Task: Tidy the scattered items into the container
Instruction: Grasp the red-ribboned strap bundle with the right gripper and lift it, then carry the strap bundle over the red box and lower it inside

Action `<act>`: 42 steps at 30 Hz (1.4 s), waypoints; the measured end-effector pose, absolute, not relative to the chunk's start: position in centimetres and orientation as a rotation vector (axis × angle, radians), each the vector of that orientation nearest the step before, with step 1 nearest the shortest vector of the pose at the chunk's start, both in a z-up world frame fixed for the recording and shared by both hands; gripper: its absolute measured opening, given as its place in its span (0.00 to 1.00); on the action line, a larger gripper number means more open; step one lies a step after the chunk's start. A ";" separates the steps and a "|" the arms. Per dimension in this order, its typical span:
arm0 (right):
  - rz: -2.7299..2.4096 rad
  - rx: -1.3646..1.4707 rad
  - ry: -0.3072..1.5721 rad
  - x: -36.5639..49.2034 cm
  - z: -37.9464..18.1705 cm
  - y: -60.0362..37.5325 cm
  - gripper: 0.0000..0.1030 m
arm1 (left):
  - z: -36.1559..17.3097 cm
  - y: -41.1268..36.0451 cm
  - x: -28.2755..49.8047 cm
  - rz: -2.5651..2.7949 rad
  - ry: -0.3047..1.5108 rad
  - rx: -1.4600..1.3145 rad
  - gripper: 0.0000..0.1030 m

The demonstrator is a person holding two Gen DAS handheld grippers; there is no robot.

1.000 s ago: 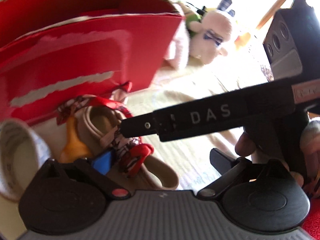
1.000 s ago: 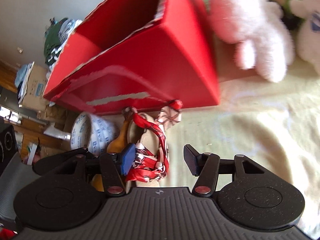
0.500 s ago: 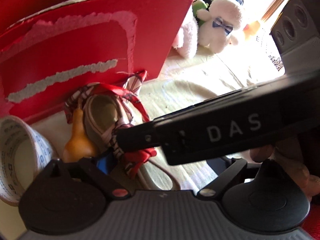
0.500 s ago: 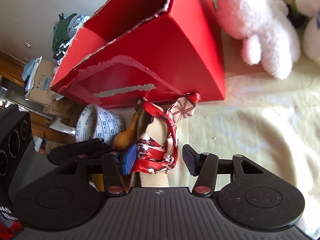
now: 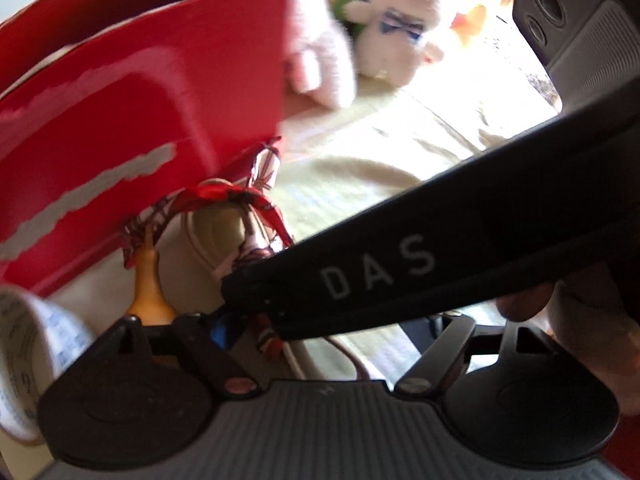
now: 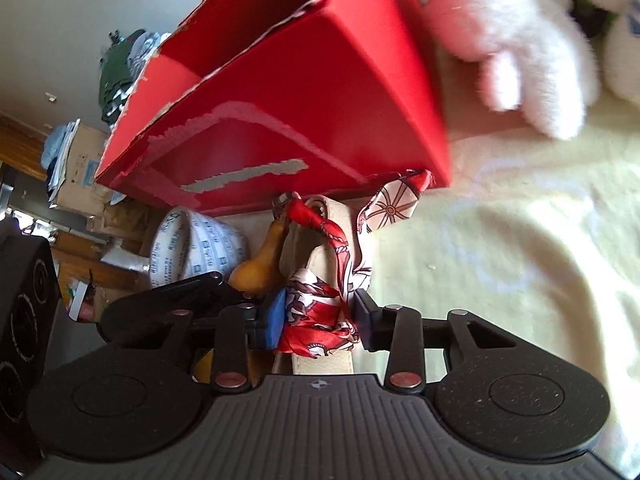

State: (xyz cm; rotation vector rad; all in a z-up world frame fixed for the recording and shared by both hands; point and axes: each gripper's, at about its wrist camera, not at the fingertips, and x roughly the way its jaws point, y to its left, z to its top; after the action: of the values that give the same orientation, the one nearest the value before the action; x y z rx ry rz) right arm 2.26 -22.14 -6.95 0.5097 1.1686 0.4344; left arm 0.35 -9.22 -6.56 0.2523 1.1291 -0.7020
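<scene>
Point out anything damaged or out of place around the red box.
The red cardboard box has ragged torn edges, and strips of its red surface are peeled off the front. A sandal wrapped in a red patterned scarf, a small gourd and a tape roll lie outside it.

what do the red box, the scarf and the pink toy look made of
Red box: looks like matte cardboard; its top edge is ragged and its red skin is peeled to grey strips.
Scarf: thin, glossy printed cloth, perhaps silk or satin, going by its sheen and soft folds.
Pink toy: fluffy plush, with a fuzzy outline.
</scene>
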 end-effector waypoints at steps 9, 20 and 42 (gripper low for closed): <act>0.262 0.541 1.095 -1.3 -5.8 -26.7 0.33 | -4.9 -14.7 -1.8 -0.872 1.016 0.417 0.70; 0.205 0.433 0.807 -4.6 0.1 -28.3 0.32 | 1.8 -14.9 -2.5 -0.879 0.795 0.368 0.69; 0.458 0.404 0.756 11.2 7.1 -17.8 0.32 | 7.7 -2.2 9.4 -0.681 0.789 0.329 0.69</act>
State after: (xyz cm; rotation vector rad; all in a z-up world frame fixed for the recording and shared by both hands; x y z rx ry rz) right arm 11.24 -17.80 7.06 0.4038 0.7564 0.4581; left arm 9.36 -2.15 7.70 0.3286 0.7890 -0.6808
